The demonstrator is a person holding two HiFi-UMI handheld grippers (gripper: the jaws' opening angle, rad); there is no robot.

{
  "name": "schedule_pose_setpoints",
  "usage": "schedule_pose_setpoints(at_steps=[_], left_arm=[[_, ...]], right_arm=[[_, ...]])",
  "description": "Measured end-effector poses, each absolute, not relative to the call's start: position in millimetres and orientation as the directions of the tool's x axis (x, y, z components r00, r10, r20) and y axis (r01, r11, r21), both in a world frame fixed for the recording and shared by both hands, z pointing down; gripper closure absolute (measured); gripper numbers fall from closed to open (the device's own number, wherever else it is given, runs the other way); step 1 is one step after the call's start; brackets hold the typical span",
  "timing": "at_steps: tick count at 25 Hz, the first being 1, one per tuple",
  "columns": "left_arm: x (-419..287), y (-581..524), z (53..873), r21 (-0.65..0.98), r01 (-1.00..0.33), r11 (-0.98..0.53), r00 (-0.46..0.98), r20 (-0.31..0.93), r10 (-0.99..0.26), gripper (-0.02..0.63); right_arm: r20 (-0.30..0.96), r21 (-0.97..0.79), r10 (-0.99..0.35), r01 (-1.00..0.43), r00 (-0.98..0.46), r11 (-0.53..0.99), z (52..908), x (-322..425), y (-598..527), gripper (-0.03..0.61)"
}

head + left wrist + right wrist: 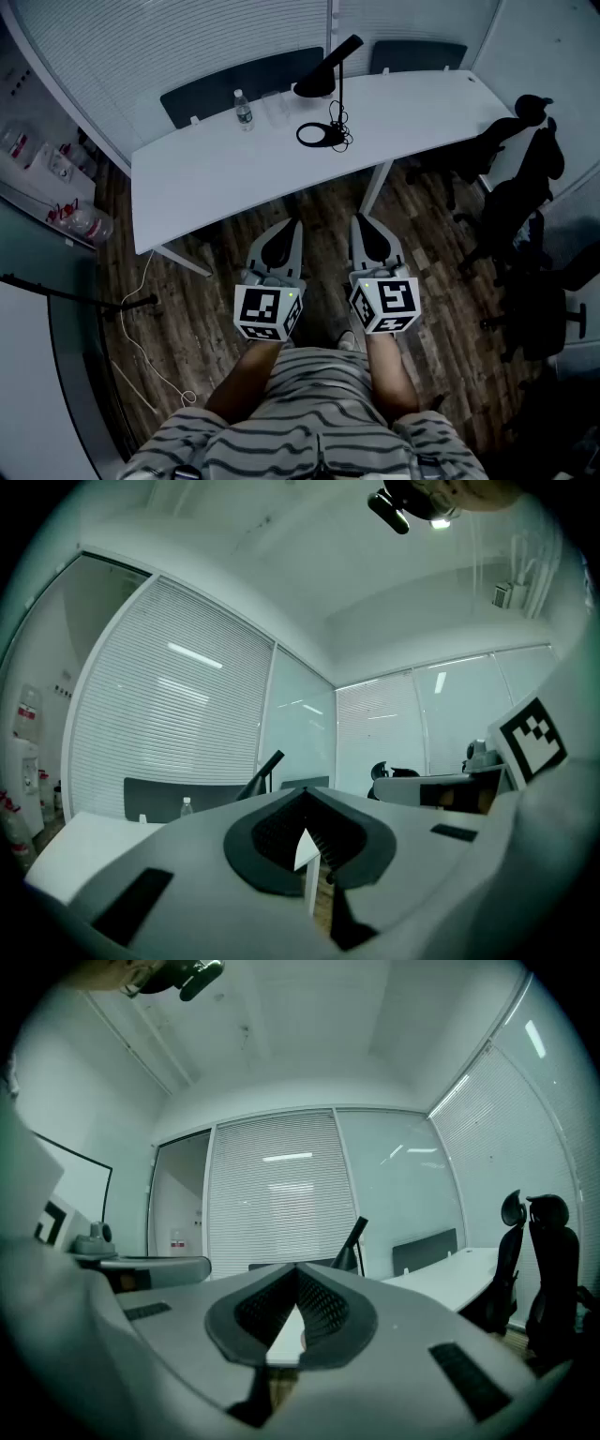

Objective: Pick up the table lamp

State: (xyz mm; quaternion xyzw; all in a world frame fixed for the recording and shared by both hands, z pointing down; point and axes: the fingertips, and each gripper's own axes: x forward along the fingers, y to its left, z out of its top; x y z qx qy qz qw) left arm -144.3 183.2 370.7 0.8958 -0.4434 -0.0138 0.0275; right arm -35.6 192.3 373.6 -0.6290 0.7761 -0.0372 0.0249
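Observation:
A black table lamp point(330, 75) with a slanted head and a ring-shaped base stands on the far middle of the white table point(225, 173), its cord coiled beside the base. My left gripper point(292, 225) and right gripper point(362, 223) hang side by side over the wooden floor, short of the table's near edge and well apart from the lamp. Both are shut with nothing between the jaws. The left gripper view shows the lamp point(266, 769) just above the closed jaw tips point(302, 795). In the right gripper view the lamp point(352, 1241) rises right of the tips point(296, 1267).
A water bottle point(244, 110) and a clear cup point(277, 107) stand left of the lamp. Two dark chairs point(242, 82) sit behind the table. Black office chairs point(523, 192) crowd the right side. A cable point(141, 323) trails over the floor at left, near a shelf point(56, 187).

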Motion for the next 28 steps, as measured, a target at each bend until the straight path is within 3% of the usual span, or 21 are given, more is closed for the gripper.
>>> schedule_pose_setpoints(at_steps=[12, 28], left_arm=[[-141, 186, 371, 0.06, -0.792, -0.607, 0.609, 0.002, -0.794, 0.607], [-67, 190, 376, 0.029, -0.843, -0.537, 0.537, 0.009, -0.844, 0.607]], right_arm=[[-0.002, -0.107, -0.972, -0.966, -0.235, 0.234, 368, -40, 193, 0.568], [0.004, -0.109, -0.954, -0.948, -0.3, 0.298, 376, 34, 194, 0.568]])
